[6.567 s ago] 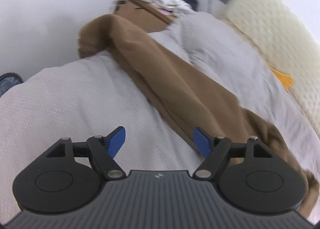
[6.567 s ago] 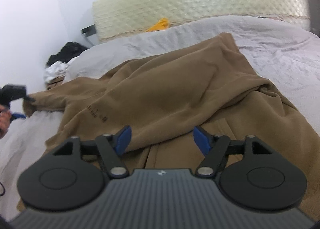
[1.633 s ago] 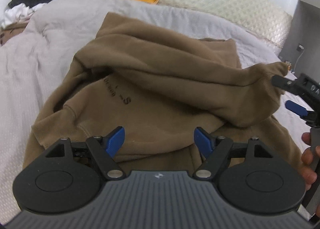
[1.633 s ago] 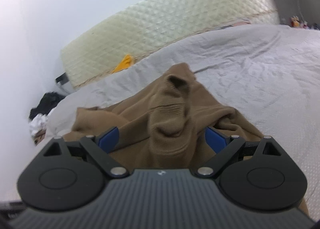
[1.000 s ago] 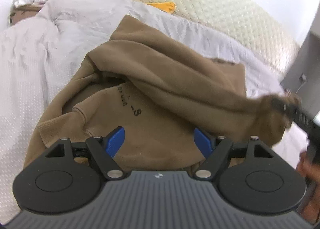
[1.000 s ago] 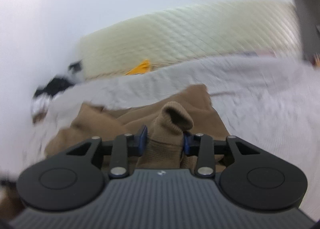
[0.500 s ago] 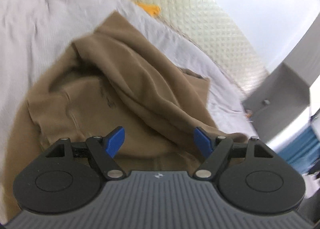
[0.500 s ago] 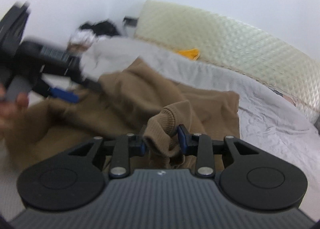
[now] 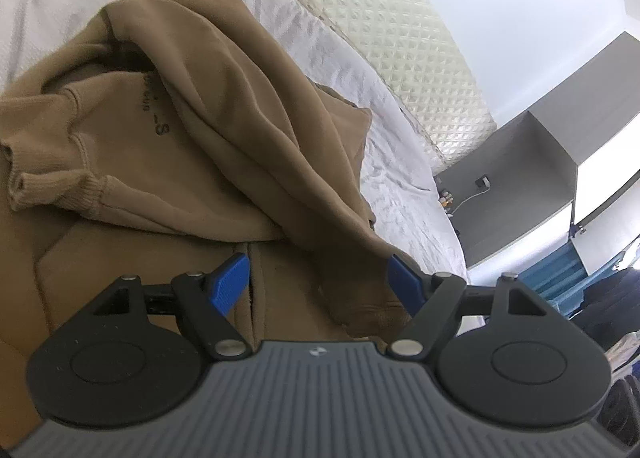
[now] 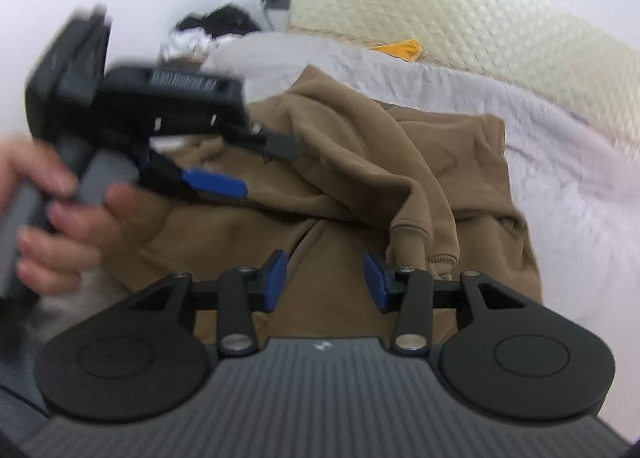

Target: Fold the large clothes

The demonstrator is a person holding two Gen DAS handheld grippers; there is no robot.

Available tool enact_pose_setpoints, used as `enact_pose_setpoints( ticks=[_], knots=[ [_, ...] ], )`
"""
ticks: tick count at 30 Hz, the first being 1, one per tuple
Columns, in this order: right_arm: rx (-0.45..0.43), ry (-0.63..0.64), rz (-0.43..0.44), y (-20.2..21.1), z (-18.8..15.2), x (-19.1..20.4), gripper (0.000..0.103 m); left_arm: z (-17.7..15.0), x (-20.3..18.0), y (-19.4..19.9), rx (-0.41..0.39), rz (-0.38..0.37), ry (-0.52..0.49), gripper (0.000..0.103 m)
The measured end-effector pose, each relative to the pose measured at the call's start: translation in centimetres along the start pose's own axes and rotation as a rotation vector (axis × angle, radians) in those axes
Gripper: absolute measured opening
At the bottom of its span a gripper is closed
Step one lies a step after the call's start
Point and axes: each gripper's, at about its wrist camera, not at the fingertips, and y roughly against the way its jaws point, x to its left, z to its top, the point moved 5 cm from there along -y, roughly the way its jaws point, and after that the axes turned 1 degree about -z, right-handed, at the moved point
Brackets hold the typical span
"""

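Both grippers work over the brown hoodie [image 10: 360, 162], which lies rumpled mid-bed on the white sheet [image 10: 560, 162]. My right gripper [image 10: 324, 278] pinched the ribbed cuff [image 10: 424, 238] a second ago; now its jaws are opening, the cuff dropped at two o'clock, nothing between them. My left gripper [image 9: 316, 282] stays spread wide, gripping nothing. My left hand [image 10: 52, 210] shows blurred at nine o'clock.
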Motion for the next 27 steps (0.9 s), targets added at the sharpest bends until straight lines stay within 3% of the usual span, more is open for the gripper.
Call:
enact_pose_setpoints(
  ticks=[7,12,17,18,19,22,27],
  knots=[
    [-0.053,-0.504,-0.009,-0.9,-0.3,-9.4,0.046,-0.1,0.6,-1.3,0.006,-0.025,0.039,0.08],
    [0.028,-0.731,-0.04,-5.0,-2.6,-14.0,0.048,-0.2,0.1,-2.3,0.033,-0.04,0.036,0.08],
    [0.059,-0.804,0.05,-8.6,-2.8,-14.0,0.048,-0.5,-0.6,-2.9,0.065,-0.099,0.015,0.08],
    [0.073,-0.796,0.061,-9.3,-2.8,-13.6,0.044,-0.6,-0.7,-3.0,0.072,-0.116,0.015,0.08],
    [0.082,-0.784,0.078,-9.9,-2.8,-13.2,0.033,-0.7,-0.8,-3.1,0.078,-0.131,0.018,0.08],
    [0.098,-0.774,0.114,-10.3,-2.9,-12.3,0.023,-0.8,-0.8,-3.3,0.089,-0.168,0.032,0.081],
    [0.009,-0.804,0.249,-8.0,-1.7,-11.3,0.02,-0.4,-0.8,-2.4,0.049,-0.194,0.047,0.081]
  ],
)
